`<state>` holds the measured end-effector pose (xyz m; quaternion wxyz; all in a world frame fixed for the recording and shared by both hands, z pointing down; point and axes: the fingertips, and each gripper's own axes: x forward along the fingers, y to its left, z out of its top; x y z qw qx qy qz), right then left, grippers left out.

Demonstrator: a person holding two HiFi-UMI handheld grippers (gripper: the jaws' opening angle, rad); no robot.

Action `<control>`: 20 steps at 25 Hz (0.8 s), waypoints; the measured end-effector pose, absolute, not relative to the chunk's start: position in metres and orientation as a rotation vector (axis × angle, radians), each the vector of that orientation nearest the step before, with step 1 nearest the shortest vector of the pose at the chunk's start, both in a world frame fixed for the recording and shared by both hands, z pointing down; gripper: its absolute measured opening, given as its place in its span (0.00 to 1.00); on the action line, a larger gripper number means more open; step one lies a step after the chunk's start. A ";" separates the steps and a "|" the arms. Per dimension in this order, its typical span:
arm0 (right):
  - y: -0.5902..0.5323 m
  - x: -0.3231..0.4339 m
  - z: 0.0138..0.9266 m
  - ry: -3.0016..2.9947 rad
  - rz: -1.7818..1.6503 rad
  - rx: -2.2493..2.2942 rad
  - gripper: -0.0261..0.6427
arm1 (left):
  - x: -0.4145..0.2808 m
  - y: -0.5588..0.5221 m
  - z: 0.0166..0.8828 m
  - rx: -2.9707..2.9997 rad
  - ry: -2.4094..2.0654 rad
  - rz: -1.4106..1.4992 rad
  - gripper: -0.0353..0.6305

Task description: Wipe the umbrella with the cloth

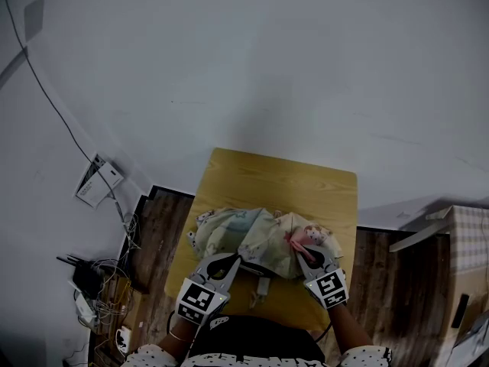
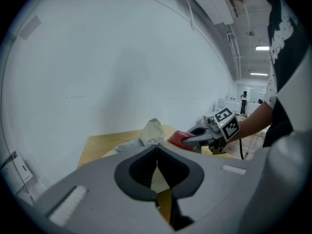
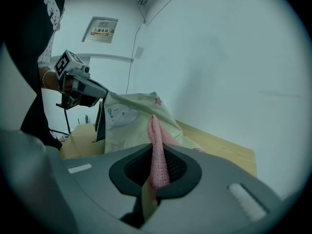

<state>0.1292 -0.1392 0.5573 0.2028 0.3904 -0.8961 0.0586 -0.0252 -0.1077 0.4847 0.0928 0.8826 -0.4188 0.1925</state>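
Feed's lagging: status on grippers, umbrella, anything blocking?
Left gripper shut on umbrella canopy. Right gripper shut on pink cloth, at the umbrella. Nothing seen blocking.

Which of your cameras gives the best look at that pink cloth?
The right gripper view: the pink cloth stands in the middle, pinched between the right gripper's jaws, its weave visible. The head view shows only a small pink patch, the left gripper view a reddish bit at that gripper's tip.
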 end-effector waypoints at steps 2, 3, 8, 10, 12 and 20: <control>-0.134 0.129 0.559 -2.499 0.169 1.079 0.09 | -0.025 -0.107 0.485 2.620 -1.242 0.573 0.06; -0.131 0.129 0.560 -2.498 0.172 1.075 0.09 | -0.025 -0.107 0.485 2.621 -1.240 0.575 0.06; -0.120 0.127 0.563 -2.500 0.185 1.055 0.09 | -0.025 -0.108 0.484 2.626 -1.244 0.582 0.06; -0.115 0.126 0.565 -2.498 0.188 1.045 0.09 | -0.025 -0.108 0.484 2.628 -1.245 0.582 0.06; -0.110 0.126 0.567 -2.497 0.192 1.033 0.09 | -0.025 -0.108 0.484 2.628 -1.245 0.585 0.06; -0.089 0.120 0.572 -2.513 0.217 0.973 0.09 | -0.023 -0.104 0.484 2.633 -1.244 0.591 0.06</control>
